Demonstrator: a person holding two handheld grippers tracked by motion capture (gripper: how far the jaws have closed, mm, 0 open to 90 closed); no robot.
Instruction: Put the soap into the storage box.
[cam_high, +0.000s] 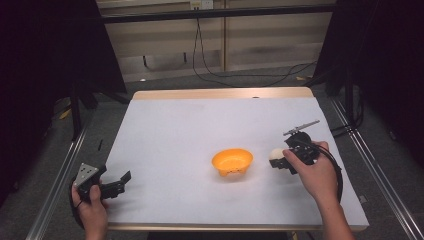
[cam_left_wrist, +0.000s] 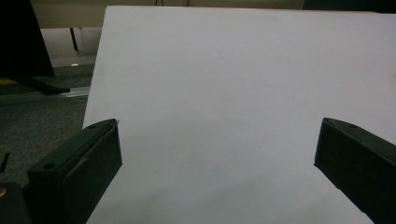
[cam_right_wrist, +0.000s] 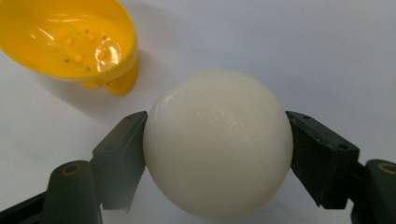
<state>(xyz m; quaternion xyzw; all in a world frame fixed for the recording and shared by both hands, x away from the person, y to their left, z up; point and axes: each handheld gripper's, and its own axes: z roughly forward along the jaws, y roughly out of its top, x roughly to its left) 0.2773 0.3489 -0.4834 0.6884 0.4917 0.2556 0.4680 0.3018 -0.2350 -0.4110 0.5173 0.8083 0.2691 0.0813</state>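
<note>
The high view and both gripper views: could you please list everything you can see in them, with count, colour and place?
Table: one, white top with a pale wooden far edge, centre of the high view.
Bowl: one, orange-yellow, open side up, on the table right of centre.
Ball: one, white and smooth, just right of the bowl, clamped between the right claw's two jaws.
Cables: a few, black, on the grey floor beyond the table.
Rails: two, metal, along the table's left and right sides.
Left claw: one, black, jaws wide apart with nothing between them, near the table's front left edge.
Right claw: one, black, shut on the ball.
Hands: two, one around each claw's handle.
</note>
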